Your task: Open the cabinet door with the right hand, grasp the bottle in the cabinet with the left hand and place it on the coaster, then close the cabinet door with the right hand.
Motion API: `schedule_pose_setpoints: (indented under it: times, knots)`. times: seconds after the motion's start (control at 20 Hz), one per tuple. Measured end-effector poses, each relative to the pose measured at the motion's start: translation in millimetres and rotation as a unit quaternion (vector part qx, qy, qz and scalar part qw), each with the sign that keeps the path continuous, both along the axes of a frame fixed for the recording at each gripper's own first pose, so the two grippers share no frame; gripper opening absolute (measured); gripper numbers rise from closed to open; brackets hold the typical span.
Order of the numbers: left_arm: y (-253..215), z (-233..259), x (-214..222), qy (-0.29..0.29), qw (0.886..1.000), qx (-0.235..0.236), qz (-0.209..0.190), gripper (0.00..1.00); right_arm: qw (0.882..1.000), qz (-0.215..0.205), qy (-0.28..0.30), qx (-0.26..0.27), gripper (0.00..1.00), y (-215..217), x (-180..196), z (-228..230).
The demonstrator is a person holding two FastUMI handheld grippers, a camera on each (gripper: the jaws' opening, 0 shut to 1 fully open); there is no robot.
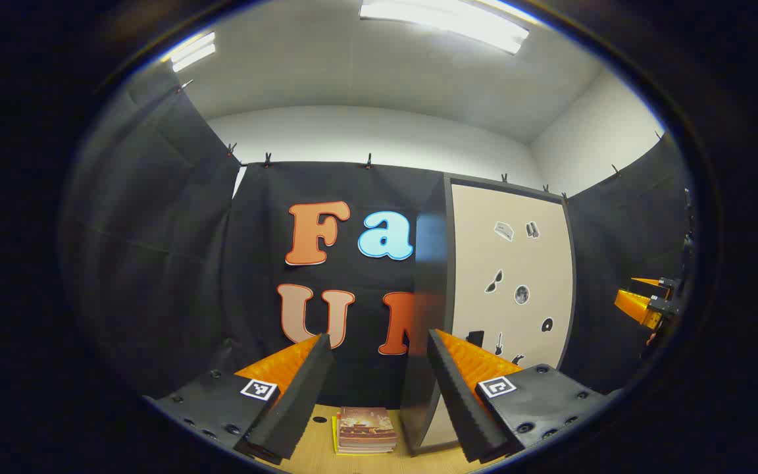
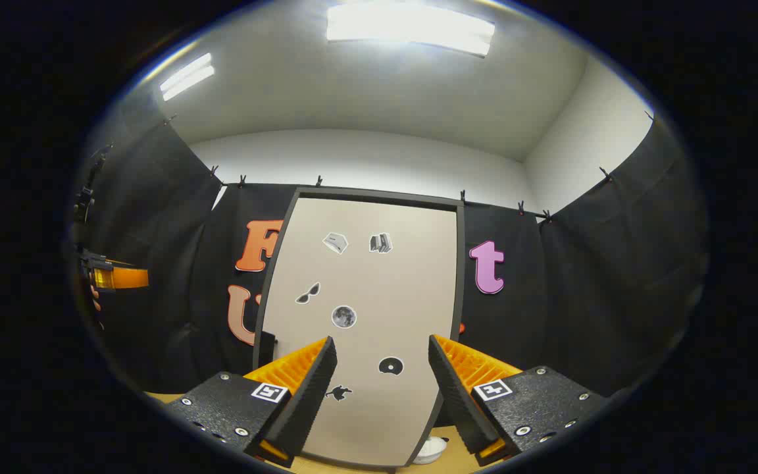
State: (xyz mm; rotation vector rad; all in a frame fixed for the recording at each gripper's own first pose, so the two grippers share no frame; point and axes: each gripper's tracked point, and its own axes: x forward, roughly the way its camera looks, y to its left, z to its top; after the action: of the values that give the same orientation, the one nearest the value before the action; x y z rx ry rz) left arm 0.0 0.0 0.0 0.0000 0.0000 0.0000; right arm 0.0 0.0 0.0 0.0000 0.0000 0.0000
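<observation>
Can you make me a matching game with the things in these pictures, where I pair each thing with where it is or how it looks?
Things:
1. cabinet door
2. stack of books
3. right gripper
4. white dish

Descriptions:
A. on the wooden tabletop, left of the cabinet
B. fingers apart, pointing at the door
C. shut, beige, dotted with small stickers
D. low at the cabinet's right corner, partly hidden

Pairs: 1-C, 2-A, 3-B, 4-D
</observation>
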Motion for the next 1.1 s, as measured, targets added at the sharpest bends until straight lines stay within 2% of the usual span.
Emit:
schedule_pose_setpoints:
  times: [0.15, 0.2, 0.25, 0.7, 1.1]
  knots:
    - [17.3, 8.0, 0.2, -0.014, 0.999, 0.03, 0.031, 0.93, 1.0, 0.015, 0.005, 0.005, 0.87, 10.4, 2.9, -4.0]
    - [18.1, 10.4, -1.9, -0.018, 0.999, 0.033, 0.035, 0.95, 1.0, 0.013, 0.003, 0.005, 0.87, 10.4, 5.4, -3.9]
    - [18.7, 13.6, -4.2, -0.024, 0.999, 0.03, 0.036, 0.93, 1.0, 0.011, 0.0, 0.004, 0.87, 10.3, 6.4, -3.4]
    - [33.2, 28.9, -18.7, -0.048, 0.996, 0.051, 0.057, 0.95, 1.0, 0.024, -0.006, 0.016, 0.87, 29.9, 18.0, -2.5]
    - [57.0, 21.0, -29.7, -0.037, 0.994, 0.065, 0.078, 0.96, 0.997, 0.072, 0.022, 0.021, 0.87, 81.8, 28.7, -26.7]
